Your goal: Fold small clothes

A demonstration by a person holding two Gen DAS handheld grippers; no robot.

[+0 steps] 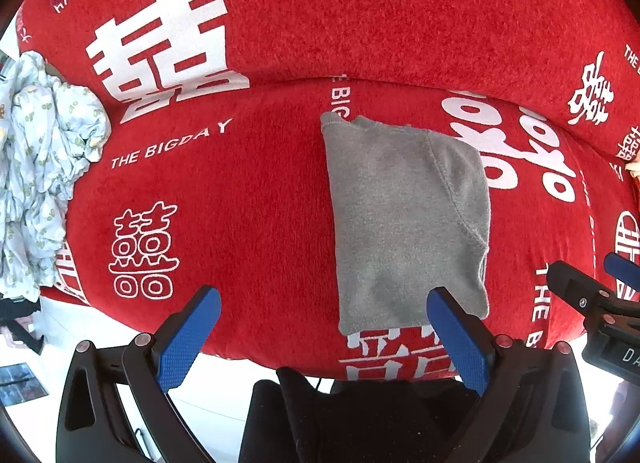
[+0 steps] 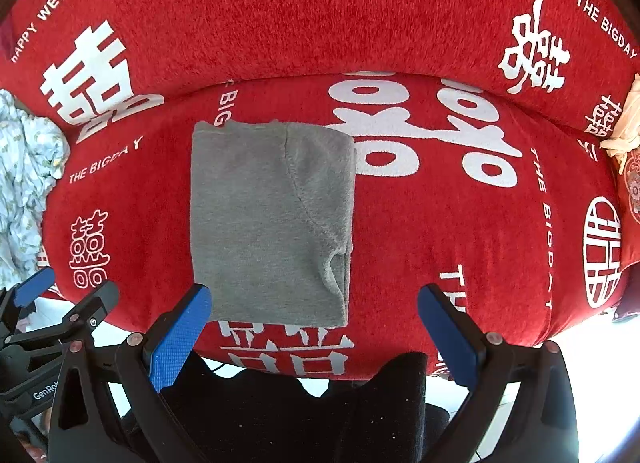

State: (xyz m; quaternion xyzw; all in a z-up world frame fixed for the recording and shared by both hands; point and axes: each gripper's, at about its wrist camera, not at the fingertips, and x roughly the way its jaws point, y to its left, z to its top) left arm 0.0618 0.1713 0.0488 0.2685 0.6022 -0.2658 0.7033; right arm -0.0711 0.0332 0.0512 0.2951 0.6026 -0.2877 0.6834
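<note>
A small grey garment (image 1: 404, 219) lies folded into a neat rectangle on the red sofa seat (image 1: 248, 215); it also shows in the right wrist view (image 2: 272, 219). My left gripper (image 1: 324, 299) is open and empty, hovering at the seat's front edge, its right finger over the garment's near right corner. My right gripper (image 2: 314, 299) is open and empty, its left finger at the garment's near left corner. Each gripper shows in the other's view: the right one (image 1: 592, 283) and the left one (image 2: 64, 291).
A crumpled pale blue patterned garment (image 1: 40, 183) lies at the seat's left end, also in the right wrist view (image 2: 24, 183). The red backrest (image 2: 320, 15) rises behind. A cream cloth (image 2: 624, 119) sits at the far right. White floor (image 1: 224, 395) lies below the seat edge.
</note>
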